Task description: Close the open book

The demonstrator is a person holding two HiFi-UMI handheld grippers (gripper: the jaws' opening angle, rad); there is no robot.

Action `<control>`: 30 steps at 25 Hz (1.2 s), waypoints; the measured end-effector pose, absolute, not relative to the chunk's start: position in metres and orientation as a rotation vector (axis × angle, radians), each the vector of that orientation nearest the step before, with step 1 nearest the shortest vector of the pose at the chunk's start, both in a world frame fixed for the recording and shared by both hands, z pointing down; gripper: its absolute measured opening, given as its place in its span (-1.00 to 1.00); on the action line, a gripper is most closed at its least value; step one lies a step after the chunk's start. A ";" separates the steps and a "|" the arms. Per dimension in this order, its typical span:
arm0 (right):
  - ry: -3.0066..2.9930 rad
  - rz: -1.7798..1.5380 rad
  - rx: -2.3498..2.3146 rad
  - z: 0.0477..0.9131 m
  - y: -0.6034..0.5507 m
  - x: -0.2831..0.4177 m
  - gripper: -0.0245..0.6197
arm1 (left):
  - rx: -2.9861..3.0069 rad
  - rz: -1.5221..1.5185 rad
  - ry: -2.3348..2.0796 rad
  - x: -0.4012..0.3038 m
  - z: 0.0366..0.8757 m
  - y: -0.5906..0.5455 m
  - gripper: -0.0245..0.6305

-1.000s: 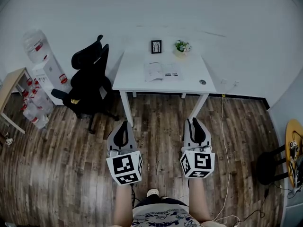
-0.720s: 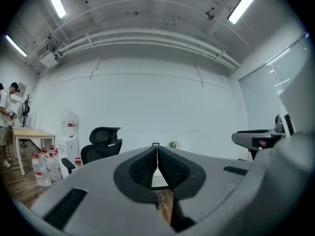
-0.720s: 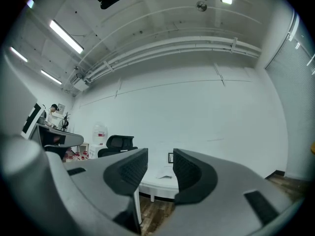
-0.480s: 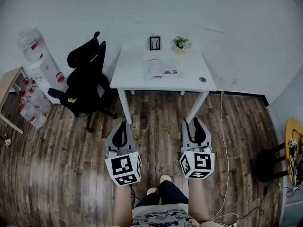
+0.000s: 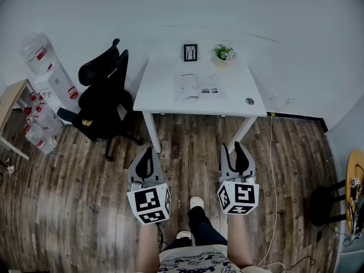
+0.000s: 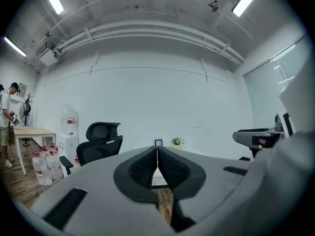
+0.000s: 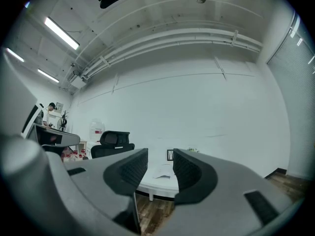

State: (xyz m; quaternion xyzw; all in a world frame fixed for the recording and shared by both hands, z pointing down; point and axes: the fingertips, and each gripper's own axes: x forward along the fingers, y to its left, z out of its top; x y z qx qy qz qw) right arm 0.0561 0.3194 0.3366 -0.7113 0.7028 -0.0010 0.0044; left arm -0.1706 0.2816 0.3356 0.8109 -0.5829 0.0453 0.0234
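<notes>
The open book (image 5: 196, 86) lies flat on the white table (image 5: 165, 98) by the far wall, between a small picture frame (image 5: 190, 52) and a potted plant (image 5: 224, 53). Both grippers hover over the wooden floor, well short of the table and pointing at it. My left gripper (image 5: 149, 151) is shut, its pads touching (image 6: 157, 149). My right gripper (image 5: 238, 148) is open; its jaws have just been opening and nothing is between them (image 7: 161, 154). Through that gap the book (image 7: 163, 171) shows on the table.
A black office chair (image 5: 105, 98) stands left of the table, with a water dispenser (image 5: 42, 61) and bottles (image 5: 40, 124) beyond it. A cable (image 5: 273, 169) runs along the floor on the right, near a stool (image 5: 324, 201). A person (image 6: 6, 127) stands far left.
The person has stepped toward the table, one foot now forward, so the table looks slightly nearer. Both grippers came along with the step. The right jaws stand wider apart than before.
</notes>
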 end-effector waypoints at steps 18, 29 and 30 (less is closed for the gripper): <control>2.301 0.045 -2.115 0.320 0.132 0.116 -0.45 | 2.447 0.125 -1.930 -0.111 0.319 0.118 -0.85; 2.339 0.048 -2.105 0.329 0.056 0.140 -0.45 | 2.420 0.141 -1.954 -0.088 0.329 0.049 -0.85; 2.344 0.043 -2.106 0.331 0.052 0.141 -0.45 | 2.416 0.146 -1.955 -0.087 0.330 0.045 -0.85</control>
